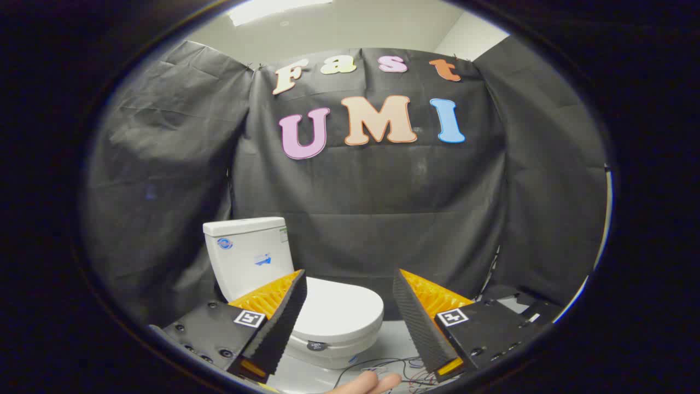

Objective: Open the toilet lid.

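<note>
**newbie_q:** So how far along is this one? Lid open yet?

**rigwatcher:** Nope, nothing done as far as I can see. The toilet lid [340,311] is lying flat down on the bowl, fully closed. It sits just ahead of the tool [350,312] and a bit to its left side, with the left finger covering part of the near edge. The tank [249,254] stands behind the lid, against the black cloth wall.

**newbie_q:** And the tool itself?

**rigwatcher:** Released, fingers spread wide with nothing between them, not touching the lid at all (there's clear air between the tips and the rim). So my read is we're at the approach step.

**newbie_q:** What's left then?

**rigwatcher:** Basically everything: get down to the lid's front edge, catch it, then swing it up toward the tank. Also a hand [367,383] pokes in below the fingers, with some loose wires [394,365] on the floor.
</note>
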